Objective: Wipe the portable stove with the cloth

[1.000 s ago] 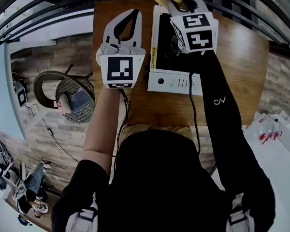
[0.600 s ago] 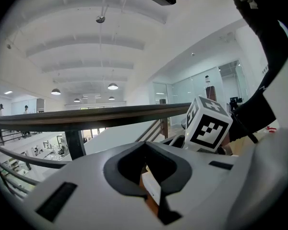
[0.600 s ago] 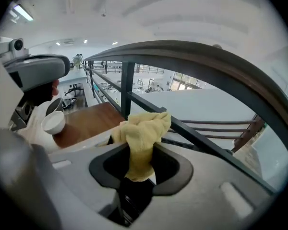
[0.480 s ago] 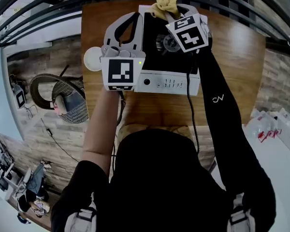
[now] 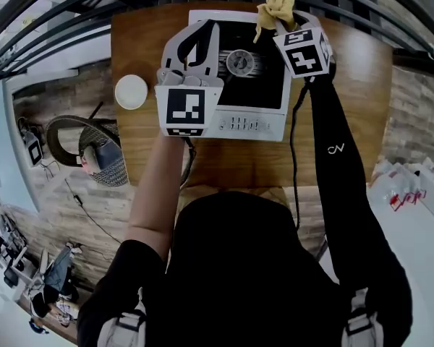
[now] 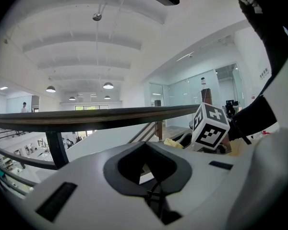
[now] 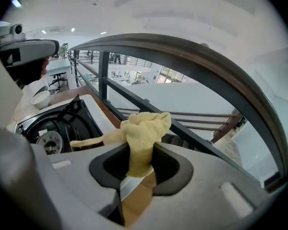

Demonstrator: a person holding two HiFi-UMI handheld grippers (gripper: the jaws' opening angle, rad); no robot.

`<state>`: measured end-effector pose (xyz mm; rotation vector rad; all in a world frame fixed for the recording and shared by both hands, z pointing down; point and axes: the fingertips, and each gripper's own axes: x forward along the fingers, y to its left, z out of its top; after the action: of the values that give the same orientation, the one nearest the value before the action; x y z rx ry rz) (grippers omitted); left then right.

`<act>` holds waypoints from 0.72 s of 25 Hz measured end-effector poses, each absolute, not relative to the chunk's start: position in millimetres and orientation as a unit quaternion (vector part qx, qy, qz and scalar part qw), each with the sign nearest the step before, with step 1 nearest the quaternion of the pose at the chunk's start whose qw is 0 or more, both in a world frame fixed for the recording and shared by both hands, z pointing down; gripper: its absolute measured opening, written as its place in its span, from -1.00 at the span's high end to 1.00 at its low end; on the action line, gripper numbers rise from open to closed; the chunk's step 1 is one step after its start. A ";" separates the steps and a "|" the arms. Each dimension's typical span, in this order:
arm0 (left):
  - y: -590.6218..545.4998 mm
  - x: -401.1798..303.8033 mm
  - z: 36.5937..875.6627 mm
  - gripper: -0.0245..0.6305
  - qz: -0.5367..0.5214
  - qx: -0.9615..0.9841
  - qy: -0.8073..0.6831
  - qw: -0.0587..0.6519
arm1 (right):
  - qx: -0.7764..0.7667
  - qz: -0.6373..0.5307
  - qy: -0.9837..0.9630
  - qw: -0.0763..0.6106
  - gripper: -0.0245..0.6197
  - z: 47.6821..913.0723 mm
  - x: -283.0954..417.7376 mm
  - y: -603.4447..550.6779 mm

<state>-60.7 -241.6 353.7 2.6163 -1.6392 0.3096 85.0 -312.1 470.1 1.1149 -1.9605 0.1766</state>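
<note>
Right claw: my right claw (image 5: 278, 22) is clamped shut on the cloth (image 5: 275, 7), with a bunched wad standing up between its jaws.
Left claw: my left claw (image 5: 208, 26) is closed with nothing between its jaws, and sits over the left part of the stove.
Where the cloth is: top centre-right of the head view, at the stove's far right corner. I cannot tell whether it touches the surface. In the right gripper view a loose tail trails off to the left, towards the black top.
Where the stove is: the portable stove (image 5: 224, 125) fills the upper middle of the head view on the wooden counter (image 5: 333, 121).
Key relation: the stove's black top and burner (image 5: 240, 62) lie down and to the left of the cloth in the head view. The stove's long axis runs left to right across the frame. I judge the wipe calls for me to lower the cloth and sweep leftwards along that axis. My right claw is the one placed to do it.
Cloth feel: yellow, soft and crumpled; I expect it to flatten and drag easily.
Stove surfaces: white, smooth casing with a row of controls along its near front; a black, recessed top; a round metal burner ringed by raised supports that could snag the cloth.
Nearby: a white round bowl (image 5: 132, 91) sits on the counter left of the stove, apart from it.
</note>
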 end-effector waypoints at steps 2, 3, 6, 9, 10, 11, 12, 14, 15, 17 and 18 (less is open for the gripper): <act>-240.7 -56.2 360.0 0.91 0.104 0.841 -0.530 0.025 | 0.454 0.062 -0.783 0.421 0.56 471.6 90.0 -313.4; -240.7 -53.0 362.9 0.91 0.105 0.840 -0.531 0.027 | 0.455 0.055 -0.786 0.416 0.56 471.1 92.4 -313.6; -239.8 -49.9 365.1 0.91 0.106 0.836 -0.537 0.026 | 0.451 0.034 -0.811 0.370 0.56 454.4 83.2 -308.9; -232.5 -62.1 361.5 0.91 0.106 0.829 -0.548 0.028 | 0.426 0.047 -0.848 0.311 0.56 429.3 43.2 -287.3; -229.1 -67.4 361.3 0.91 0.106 0.827 -0.552 0.030 | 0.413 0.057 -0.861 0.292 0.56 423.1 25.8 -276.9; -225.4 -72.7 361.5 0.91 0.107 0.824 -0.555 0.033 | 0.397 0.068 -0.873 0.275 0.56 418.1 7.4 -265.5; -221.6 -77.3 361.9 0.91 0.108 0.822 -0.558 0.035 | 0.379 0.078 -0.885 0.260 0.56 414.3 -11.1 -253.6; -212.9 -83.4 363.1 0.91 0.113 0.818 -0.563 0.039 | 0.341 0.097 -0.903 0.244 0.56 412.8 -44.6 -229.8; -208.3 -84.3 364.1 0.91 0.116 0.816 -0.564 0.041 | 0.322 0.103 -0.908 0.246 0.56 416.5 -57.4 -218.9; -199.6 -82.6 367.3 0.91 0.123 0.815 -0.565 0.044 | 0.302 0.112 -0.908 0.266 0.56 430.5 -69.7 -203.8; -196.1 -80.7 368.8 0.91 0.127 0.815 -0.564 0.045 | 0.304 0.115 -0.904 0.278 0.56 437.9 -67.9 -200.7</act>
<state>-80.7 -196.1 368.8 2.4899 -1.7223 0.3867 -67.9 -200.7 437.9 0.8160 -2.4260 0.3085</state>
